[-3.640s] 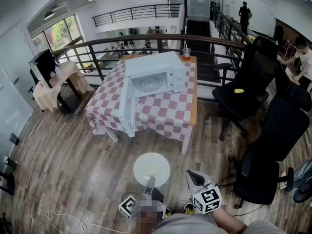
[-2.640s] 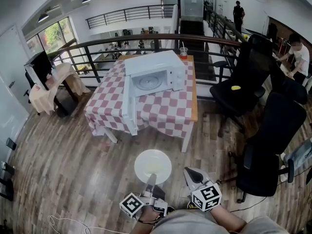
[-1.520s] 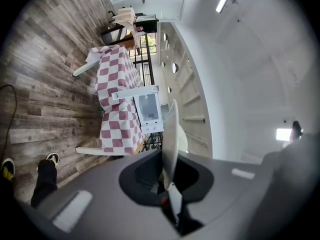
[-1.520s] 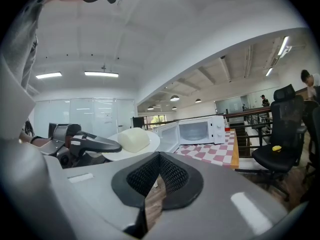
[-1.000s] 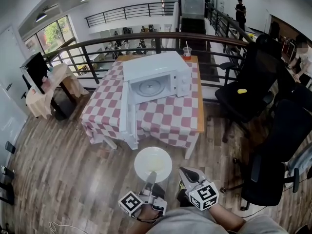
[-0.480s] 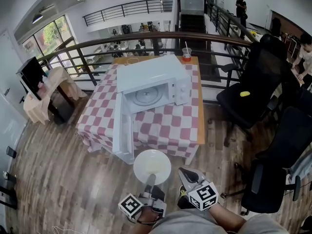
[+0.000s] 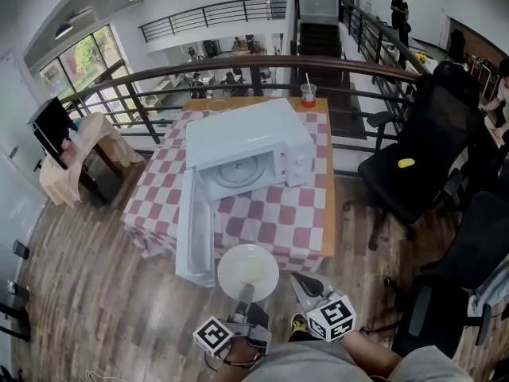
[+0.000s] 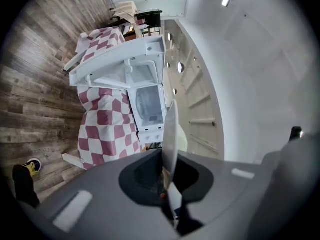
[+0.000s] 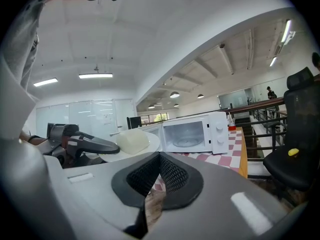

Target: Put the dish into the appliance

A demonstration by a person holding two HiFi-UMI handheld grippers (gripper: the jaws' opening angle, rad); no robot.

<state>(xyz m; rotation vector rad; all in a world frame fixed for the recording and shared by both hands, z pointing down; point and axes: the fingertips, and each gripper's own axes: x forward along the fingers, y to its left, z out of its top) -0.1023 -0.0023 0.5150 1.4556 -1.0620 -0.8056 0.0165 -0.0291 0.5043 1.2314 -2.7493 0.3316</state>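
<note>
A white plate [image 7: 248, 272] with a pale mound on it is held level by its near rim in my left gripper [image 7: 246, 292], which is shut on it. In the left gripper view the plate [image 8: 170, 129] shows edge-on between the jaws. The plate hovers at the near edge of the checkered table [image 7: 270, 217]. On that table stands a white microwave [image 7: 246, 146] with its door [image 7: 195, 228] swung open towards me and the cavity empty. My right gripper [image 7: 301, 280] is just right of the plate, shut and holding nothing. The right gripper view shows the plate [image 9: 131, 143] and microwave [image 9: 192, 132].
A drink cup with a straw [image 7: 308, 95] stands at the table's far edge, before a railing [image 7: 238, 66]. Black office chairs [image 7: 413, 173] crowd the right side. A draped side table with a monitor [image 7: 75, 153] sits at the left. The floor is wood planks [image 7: 87, 293].
The table and microwave have come nearer. Both grippers advanced with the plate, which now overlaps the table's near edge beside the open door.
</note>
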